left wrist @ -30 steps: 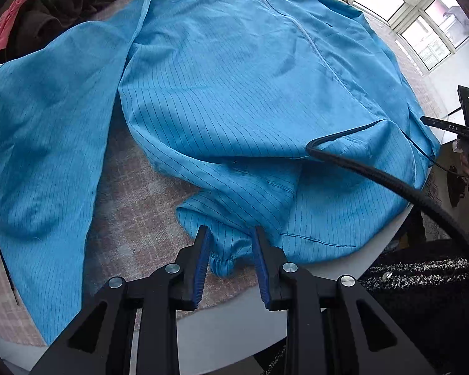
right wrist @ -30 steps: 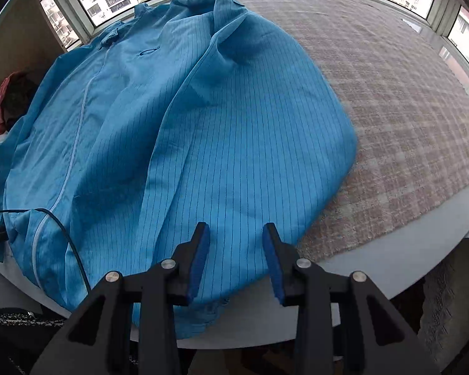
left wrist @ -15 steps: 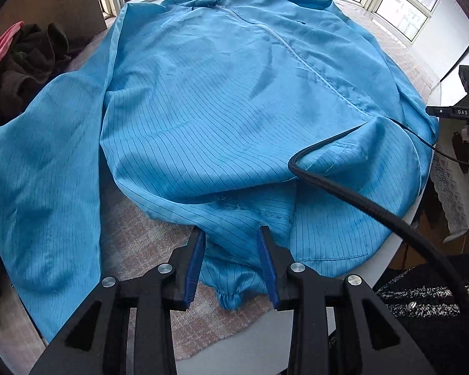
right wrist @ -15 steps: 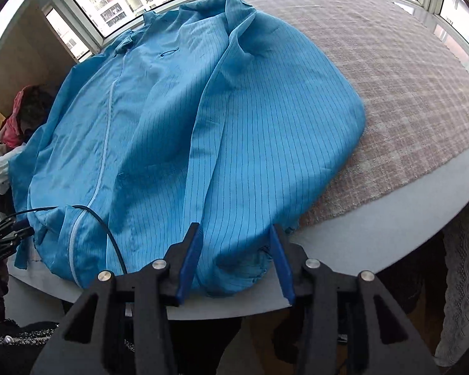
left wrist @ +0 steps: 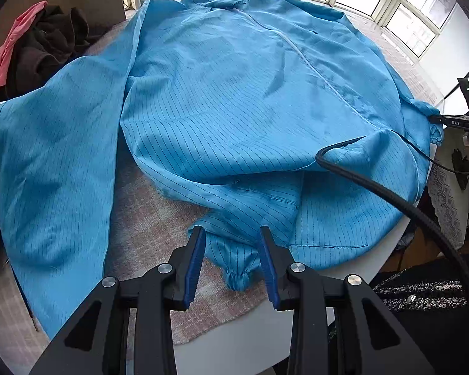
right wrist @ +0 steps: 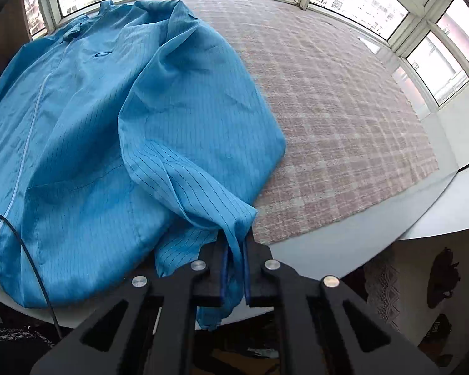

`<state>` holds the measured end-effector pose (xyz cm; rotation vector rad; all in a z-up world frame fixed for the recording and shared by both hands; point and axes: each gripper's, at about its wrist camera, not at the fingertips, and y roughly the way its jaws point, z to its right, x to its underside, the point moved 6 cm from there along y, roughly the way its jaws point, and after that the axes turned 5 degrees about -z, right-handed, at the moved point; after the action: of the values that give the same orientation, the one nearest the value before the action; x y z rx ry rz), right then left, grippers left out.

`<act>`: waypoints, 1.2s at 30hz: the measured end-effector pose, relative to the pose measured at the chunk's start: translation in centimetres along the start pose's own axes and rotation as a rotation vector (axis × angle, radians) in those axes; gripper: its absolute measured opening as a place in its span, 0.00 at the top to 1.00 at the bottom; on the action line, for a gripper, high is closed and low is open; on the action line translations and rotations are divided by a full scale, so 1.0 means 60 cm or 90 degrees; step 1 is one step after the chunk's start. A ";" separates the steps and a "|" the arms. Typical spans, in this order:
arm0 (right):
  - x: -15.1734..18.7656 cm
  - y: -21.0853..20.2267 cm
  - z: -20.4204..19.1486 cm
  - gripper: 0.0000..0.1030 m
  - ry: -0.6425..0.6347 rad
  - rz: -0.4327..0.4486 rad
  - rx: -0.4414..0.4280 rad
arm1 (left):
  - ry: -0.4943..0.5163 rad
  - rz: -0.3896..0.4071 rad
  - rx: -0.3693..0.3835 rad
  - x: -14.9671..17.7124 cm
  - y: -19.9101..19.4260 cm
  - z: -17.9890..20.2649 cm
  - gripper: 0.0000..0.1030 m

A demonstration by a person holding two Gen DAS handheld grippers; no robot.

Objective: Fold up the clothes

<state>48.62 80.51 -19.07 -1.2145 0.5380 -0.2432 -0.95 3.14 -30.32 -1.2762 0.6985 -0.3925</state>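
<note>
I have the blue jacket (left wrist: 234, 109) spread face up across the round worktop (right wrist: 453, 206), over a checked cloth (right wrist: 344, 109) that covers most of it. My right gripper (right wrist: 234, 268) is clenched on a bunch of the jacket's fabric, which looks like the end of a sleeve: the cloth runs up between the fingers and a loose tail hangs below them, past the worktop's edge. My left gripper (left wrist: 231, 259) is released, the fingers spread wide, and the gathered cuff (left wrist: 239, 278) of the other folded-in sleeve lies just ahead of and between them, not yet pinched.

I judge this to be thin, light, slightly slick material. It drapes and puckers wherever it is lifted, so it will not hold any shape by itself and will slide a little over the checked cloth when I drag it. It needs no real force, but a shallow pinch could slip out. The elastic cuff is the best hold for my left fingers: it is thicker, bunched and gives the pads something to bite. Seams and the hem are the next best places; the flat panel between them would only tent up.

A black cable (left wrist: 390, 193) crosses the jacket to the right of my left fingers, and I think it could snag the fabric when I carry the sleeve across. A heap of other clothes (left wrist: 37, 47) sits well away to the far left of those fingers.
</note>
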 end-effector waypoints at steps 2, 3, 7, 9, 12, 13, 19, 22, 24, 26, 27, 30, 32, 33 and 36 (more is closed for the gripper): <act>-0.023 -0.005 0.068 0.91 0.039 0.011 0.079 | -0.006 0.003 -0.003 0.006 -0.004 0.000 0.68; -0.034 -0.008 0.102 0.89 0.059 0.017 0.119 | -0.008 0.002 -0.004 0.009 -0.004 -0.001 0.68; -0.022 -0.046 0.022 0.48 0.022 0.038 -0.140 | -0.005 -0.010 -0.008 0.025 -0.003 -0.006 0.68; -0.003 -0.045 -0.042 0.44 -0.047 0.034 -0.194 | -0.003 -0.016 -0.006 0.031 -0.002 -0.005 0.68; 0.029 -0.022 -0.117 0.44 -0.158 0.029 -0.182 | 0.005 -0.026 -0.002 0.035 0.002 -0.002 0.68; 0.034 -0.011 -0.129 0.44 -0.184 0.026 -0.173 | 0.013 -0.030 -0.006 0.034 0.004 0.000 0.68; 0.028 0.046 -0.139 0.44 -0.205 -0.002 -0.193 | 0.029 -0.046 -0.026 0.008 0.025 -0.008 0.68; 0.025 0.062 -0.145 0.44 -0.215 -0.011 -0.195 | 0.036 -0.060 -0.031 -0.003 0.044 -0.011 0.67; 0.029 0.064 -0.155 0.44 -0.229 -0.010 -0.213 | 0.038 -0.074 -0.025 -0.005 0.057 -0.010 0.67; 0.034 0.061 -0.164 0.50 -0.239 -0.016 -0.249 | 0.036 -0.080 -0.009 -0.006 0.062 -0.007 0.70; 0.035 0.058 -0.168 0.73 -0.243 -0.017 -0.262 | 0.035 -0.081 -0.001 -0.007 0.062 -0.004 0.77; 0.032 0.025 -0.165 0.94 -0.235 -0.002 -0.304 | 0.032 -0.081 0.023 -0.004 0.052 0.008 0.98; 0.026 -0.011 -0.153 0.94 -0.219 0.017 -0.332 | 0.028 -0.069 0.043 0.000 0.028 0.019 0.99; 0.022 -0.028 -0.148 0.94 -0.211 0.027 -0.345 | 0.021 -0.061 0.055 0.004 0.010 0.024 0.99; 0.012 -0.088 -0.124 0.95 -0.184 0.061 -0.387 | 0.001 -0.035 0.085 0.014 -0.060 0.038 0.99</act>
<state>45.92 72.27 -16.16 -1.7720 0.4259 0.1952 1.59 3.33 -26.82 -1.1703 0.6294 -0.4768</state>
